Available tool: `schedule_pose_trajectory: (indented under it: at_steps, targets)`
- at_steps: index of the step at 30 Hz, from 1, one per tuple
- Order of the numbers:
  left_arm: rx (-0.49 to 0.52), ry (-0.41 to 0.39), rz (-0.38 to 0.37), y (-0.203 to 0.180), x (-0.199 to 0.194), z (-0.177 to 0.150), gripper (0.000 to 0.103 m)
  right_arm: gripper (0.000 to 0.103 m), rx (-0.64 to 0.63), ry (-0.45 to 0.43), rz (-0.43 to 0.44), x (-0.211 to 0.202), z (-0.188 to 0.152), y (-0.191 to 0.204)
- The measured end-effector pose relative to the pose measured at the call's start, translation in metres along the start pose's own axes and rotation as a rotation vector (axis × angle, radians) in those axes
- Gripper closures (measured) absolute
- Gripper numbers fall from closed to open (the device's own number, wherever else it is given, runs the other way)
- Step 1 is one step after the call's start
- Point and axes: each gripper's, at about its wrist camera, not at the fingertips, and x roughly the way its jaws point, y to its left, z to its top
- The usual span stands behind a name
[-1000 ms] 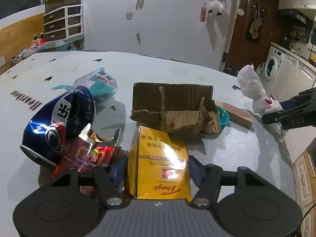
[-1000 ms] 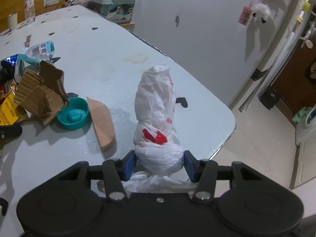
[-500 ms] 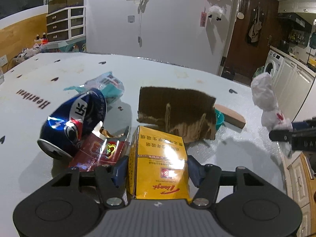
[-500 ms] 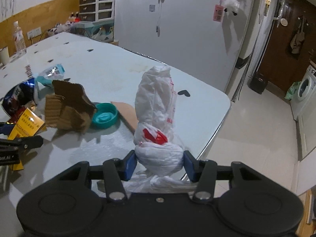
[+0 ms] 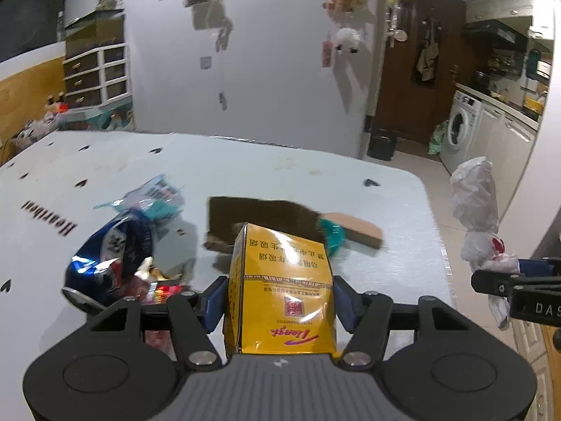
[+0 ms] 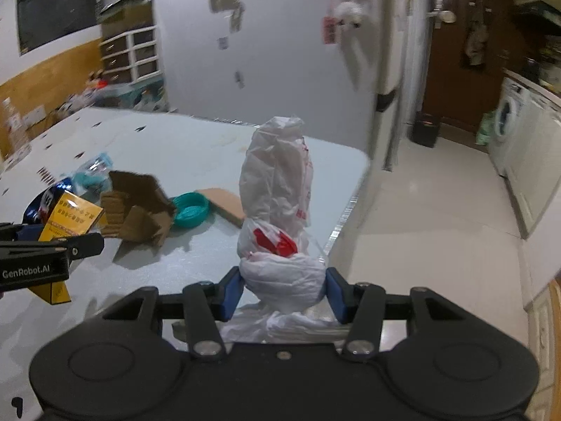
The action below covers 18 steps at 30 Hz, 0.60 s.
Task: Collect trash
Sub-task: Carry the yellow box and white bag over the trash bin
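My left gripper (image 5: 278,303) is shut on a yellow carton (image 5: 280,291), held upright above the pale table (image 5: 217,161); the same yellow carton (image 6: 70,217) shows at the left of the right wrist view. My right gripper (image 6: 284,294) is shut on a knotted white plastic bag (image 6: 280,210) with red print, lifted near the table's right edge; this white bag (image 5: 478,217) appears at the right of the left wrist view. On the table lie a torn cardboard piece (image 6: 140,210), a teal lid (image 6: 191,208), a blue crushed can (image 5: 108,252), a red wrapper (image 5: 161,289) and a clear crumpled bottle (image 5: 154,196).
A flat brown board (image 5: 357,231) lies by the teal lid. Past the table's right edge is open tiled floor (image 6: 427,210), with a washing machine (image 5: 459,129), white cabinets and a dark door behind. A white wall with hanging items stands behind the table.
Both grippers have risen with their loads. The right gripper has swung toward the table's right edge and rolled level, so the floor now fills its right side. The yellow carton is off the table.
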Motion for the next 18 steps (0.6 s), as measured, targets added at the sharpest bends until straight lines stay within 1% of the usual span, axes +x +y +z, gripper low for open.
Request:
schedule_pose_trajectory:
  at_steps: [11,18]
  targets:
    - [0.090,0.004,-0.121,-0.074,-0.010,-0.010,0.041,0.051,0.093,-0.035,-0.106,-0.056,-0.033,-0.051]
    - [0.148,0.021,-0.204,-0.124,-0.014,-0.023,0.041,0.051,0.169,-0.034,-0.185,-0.085,-0.064,-0.091]
